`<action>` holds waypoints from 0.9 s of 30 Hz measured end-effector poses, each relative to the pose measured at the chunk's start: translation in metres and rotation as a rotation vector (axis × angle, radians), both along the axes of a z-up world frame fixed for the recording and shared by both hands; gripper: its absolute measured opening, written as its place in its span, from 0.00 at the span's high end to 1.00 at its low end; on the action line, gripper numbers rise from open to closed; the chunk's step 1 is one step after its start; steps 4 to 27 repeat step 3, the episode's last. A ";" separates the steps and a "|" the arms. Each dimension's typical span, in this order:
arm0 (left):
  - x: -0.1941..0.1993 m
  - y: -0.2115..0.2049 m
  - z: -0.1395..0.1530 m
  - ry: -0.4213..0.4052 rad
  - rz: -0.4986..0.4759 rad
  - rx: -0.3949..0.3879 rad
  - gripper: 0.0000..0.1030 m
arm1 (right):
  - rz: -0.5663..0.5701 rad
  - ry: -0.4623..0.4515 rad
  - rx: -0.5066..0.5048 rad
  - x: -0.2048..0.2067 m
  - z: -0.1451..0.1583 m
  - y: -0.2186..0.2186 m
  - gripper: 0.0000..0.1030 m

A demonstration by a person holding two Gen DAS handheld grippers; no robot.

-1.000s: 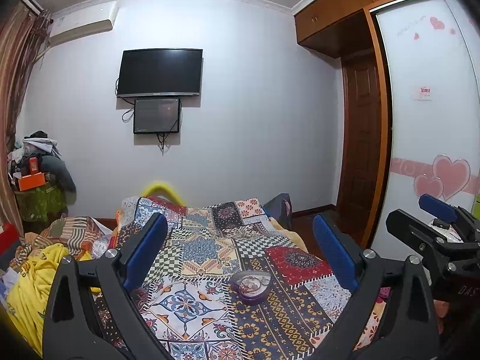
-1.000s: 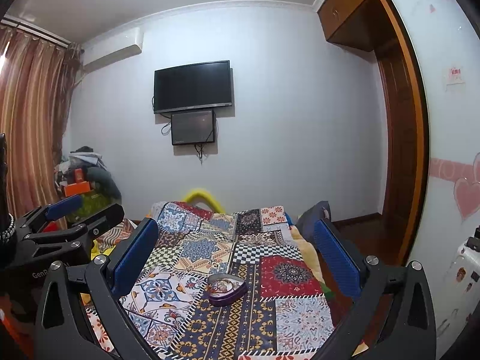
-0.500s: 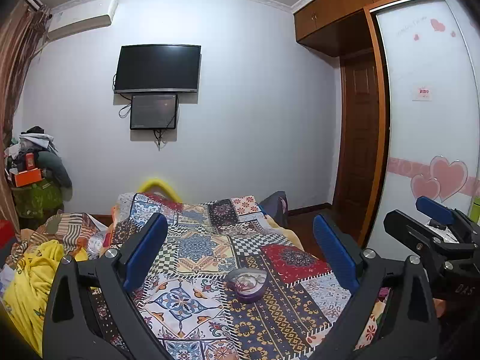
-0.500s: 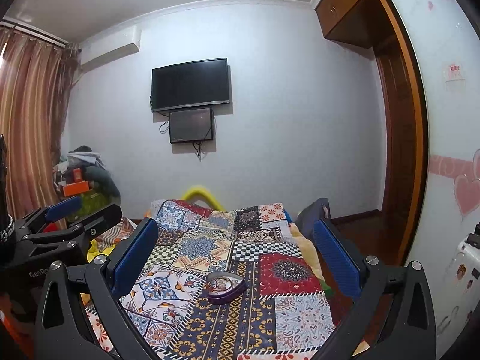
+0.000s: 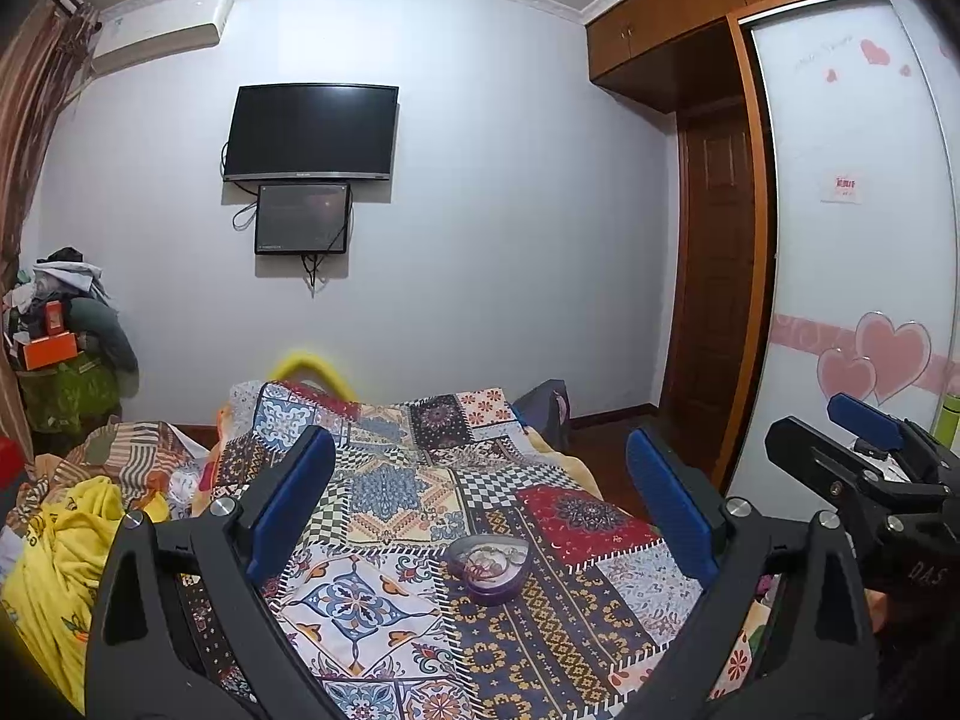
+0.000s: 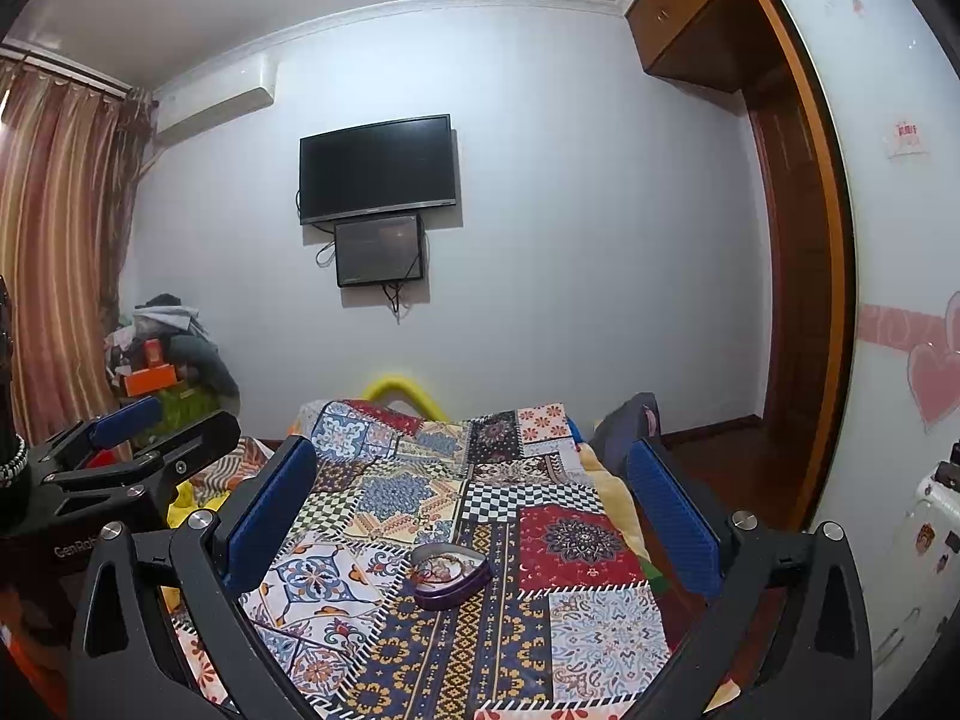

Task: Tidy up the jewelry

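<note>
A purple heart-shaped jewelry box (image 5: pixel 491 569) lies open on the patchwork bedspread (image 5: pixel 390 546), with a tangle of jewelry inside. It also shows in the right wrist view (image 6: pixel 447 575). My left gripper (image 5: pixel 480 504) is open and empty, held above and short of the box. My right gripper (image 6: pixel 471 510) is open and empty too, at about the same distance. The right gripper shows at the right edge of the left wrist view (image 5: pixel 864 456); the left gripper shows at the left of the right wrist view (image 6: pixel 126 456).
Yellow and striped clothes (image 5: pixel 66 534) are heaped left of the bed. A cluttered stand (image 5: pixel 54 354) is in the far left corner. A TV (image 5: pixel 311 132) hangs on the far wall. A wardrobe (image 5: pixel 852 252) and wooden door (image 5: pixel 714 300) are on the right.
Both grippers have drifted slightly; the box sits a little lower and more central between the fingers. Nothing was grasped or let go.
</note>
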State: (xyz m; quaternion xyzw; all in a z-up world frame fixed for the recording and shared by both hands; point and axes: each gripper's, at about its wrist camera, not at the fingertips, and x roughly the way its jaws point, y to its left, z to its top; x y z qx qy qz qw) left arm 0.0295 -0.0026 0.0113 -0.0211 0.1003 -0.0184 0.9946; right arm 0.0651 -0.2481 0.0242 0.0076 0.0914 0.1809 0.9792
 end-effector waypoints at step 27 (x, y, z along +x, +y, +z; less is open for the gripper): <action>0.004 -0.001 -0.003 0.012 0.000 0.005 0.05 | -0.001 0.005 -0.003 0.001 -0.002 0.001 0.00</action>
